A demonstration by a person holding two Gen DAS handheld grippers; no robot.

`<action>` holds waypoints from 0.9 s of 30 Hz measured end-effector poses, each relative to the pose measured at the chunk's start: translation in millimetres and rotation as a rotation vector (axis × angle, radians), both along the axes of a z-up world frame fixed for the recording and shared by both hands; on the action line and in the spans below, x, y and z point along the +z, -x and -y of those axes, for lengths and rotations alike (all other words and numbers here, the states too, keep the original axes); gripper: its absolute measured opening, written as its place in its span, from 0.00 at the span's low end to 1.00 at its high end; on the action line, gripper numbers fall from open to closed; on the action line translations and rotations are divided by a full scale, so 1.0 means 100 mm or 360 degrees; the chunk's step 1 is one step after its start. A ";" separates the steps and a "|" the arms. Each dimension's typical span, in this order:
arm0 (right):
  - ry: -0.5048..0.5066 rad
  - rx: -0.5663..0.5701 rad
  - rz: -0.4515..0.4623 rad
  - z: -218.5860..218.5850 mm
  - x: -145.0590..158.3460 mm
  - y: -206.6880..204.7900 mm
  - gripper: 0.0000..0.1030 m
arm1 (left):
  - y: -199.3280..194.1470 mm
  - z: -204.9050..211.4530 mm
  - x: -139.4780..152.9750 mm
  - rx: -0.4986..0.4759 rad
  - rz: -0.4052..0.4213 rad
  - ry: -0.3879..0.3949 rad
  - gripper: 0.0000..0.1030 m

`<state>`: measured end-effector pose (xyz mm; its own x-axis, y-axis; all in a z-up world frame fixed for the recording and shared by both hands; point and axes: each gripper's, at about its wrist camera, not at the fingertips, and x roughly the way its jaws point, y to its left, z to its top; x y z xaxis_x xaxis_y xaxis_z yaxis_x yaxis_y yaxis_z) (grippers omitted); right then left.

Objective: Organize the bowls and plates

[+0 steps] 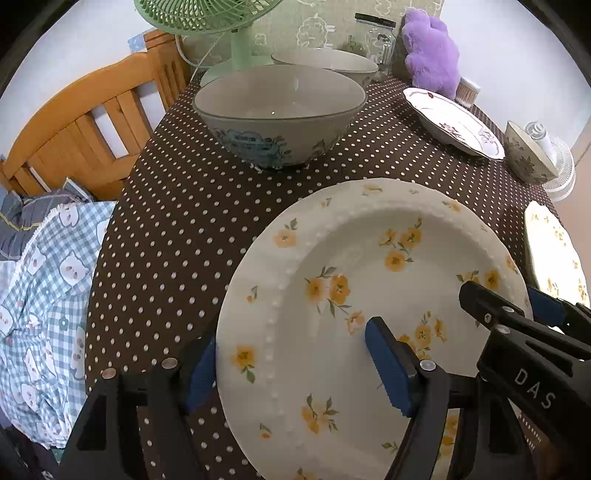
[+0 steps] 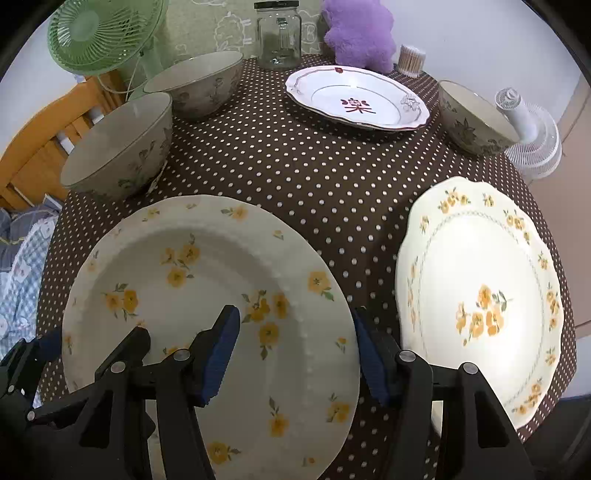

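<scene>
The beaded plate with yellow flowers (image 2: 207, 295) is sitting at the near edge of the surface (image 2: 332, 177), and you are straddling it from both sides. Your left tongs (image 1: 291, 373) are spanning its left rim, one blue pad (image 1: 389, 365) over the plate's well and the other just outside the edge; whether the pads are pressing the rim, you cannot tell. Your right tongs (image 2: 295, 358) are straddling the right rim the same way, inner pad (image 2: 219, 354) above the well, outer pad beside the edge, and contact there is equally unclear.

Just right of this plate, the scalloped yellow-flowered plate (image 2: 480, 295) is lying flat, apart from it. Farther back, two large bowls (image 2: 122, 147) are standing at the left, one behind the other, a red-patterned plate (image 2: 358, 98) is resting at the far centre, and a smaller bowl (image 2: 472, 118) is sitting far right. Beyond them a green fan (image 2: 99, 33), a glass jar (image 2: 279, 37) and a purple plush toy (image 2: 358, 33) are lining the far edge.
</scene>
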<state>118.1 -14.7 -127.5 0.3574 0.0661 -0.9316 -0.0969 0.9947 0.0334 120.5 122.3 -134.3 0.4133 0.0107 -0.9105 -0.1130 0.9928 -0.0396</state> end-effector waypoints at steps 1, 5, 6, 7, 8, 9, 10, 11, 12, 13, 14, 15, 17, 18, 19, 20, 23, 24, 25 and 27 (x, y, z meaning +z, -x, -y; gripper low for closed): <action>-0.0002 0.0001 -0.0001 0.00 0.01 0.02 0.63 | 0.02 -0.01 0.01 0.0002 -0.0003 0.0004 0.73; -0.0007 0.0005 0.0010 0.00 0.08 0.10 0.63 | 0.10 0.00 0.09 0.0001 0.0018 -0.0001 0.73; -0.0006 0.0006 0.0018 0.00 0.11 0.12 0.63 | 0.12 0.01 0.11 0.0001 0.0027 -0.0005 0.73; -0.0006 0.0007 0.0024 0.00 0.13 0.12 0.63 | 0.13 0.02 0.13 0.0002 0.0036 -0.0011 0.72; -0.0009 0.0008 0.0028 0.01 0.16 0.14 0.63 | 0.14 0.03 0.16 0.0001 0.0048 -0.0019 0.72; -0.0014 0.0009 0.0033 0.03 0.18 0.14 0.63 | 0.15 0.06 0.19 0.0001 0.0060 -0.0031 0.72; -0.0020 0.0011 0.0036 0.04 0.20 0.14 0.63 | 0.16 0.07 0.21 0.0001 0.0071 -0.0042 0.72; -0.0028 0.0014 0.0041 0.06 0.22 0.14 0.63 | 0.17 0.09 0.24 0.0004 0.0083 -0.0051 0.72; -0.0034 0.0017 0.0047 0.07 0.24 0.15 0.63 | 0.17 0.10 0.27 0.0008 0.0091 -0.0057 0.72; -0.0039 0.0022 0.0056 0.08 0.26 0.15 0.63 | 0.18 0.12 0.30 0.0014 0.0100 -0.0061 0.72; -0.0043 0.0029 0.0067 0.10 0.29 0.15 0.63 | 0.19 0.14 0.32 0.0020 0.0107 -0.0064 0.72; -0.0046 0.0035 0.0078 0.12 0.32 0.15 0.63 | 0.19 0.16 0.34 0.0026 0.0113 -0.0067 0.72; -0.0052 0.0044 0.0093 0.15 0.36 0.16 0.63 | 0.20 0.21 0.38 0.0036 0.0126 -0.0070 0.72; -0.0055 0.0050 0.0102 0.19 0.38 0.16 0.63 | 0.20 0.24 0.40 0.0042 0.0132 -0.0072 0.72; -0.0058 0.0054 0.0107 0.21 0.40 0.16 0.63 | 0.20 0.27 0.42 0.0045 0.0138 -0.0074 0.72; -0.0061 0.0059 0.0116 0.25 0.43 0.16 0.63 | 0.20 0.32 0.44 0.0050 0.0146 -0.0077 0.72; -0.0070 0.0070 0.0134 0.37 0.49 0.16 0.63 | 0.23 0.42 0.50 0.0061 0.0165 -0.0082 0.72; -0.0071 0.0073 0.0140 0.41 0.51 0.17 0.63 | 0.23 0.45 0.51 0.0064 0.0170 -0.0082 0.72; -0.0072 0.0075 0.0145 0.45 0.53 0.17 0.63 | 0.23 0.49 0.53 0.0066 0.0175 -0.0082 0.72; -0.0078 0.0077 0.0156 0.55 0.57 0.17 0.63 | 0.24 0.58 0.57 0.0069 0.0186 -0.0087 0.72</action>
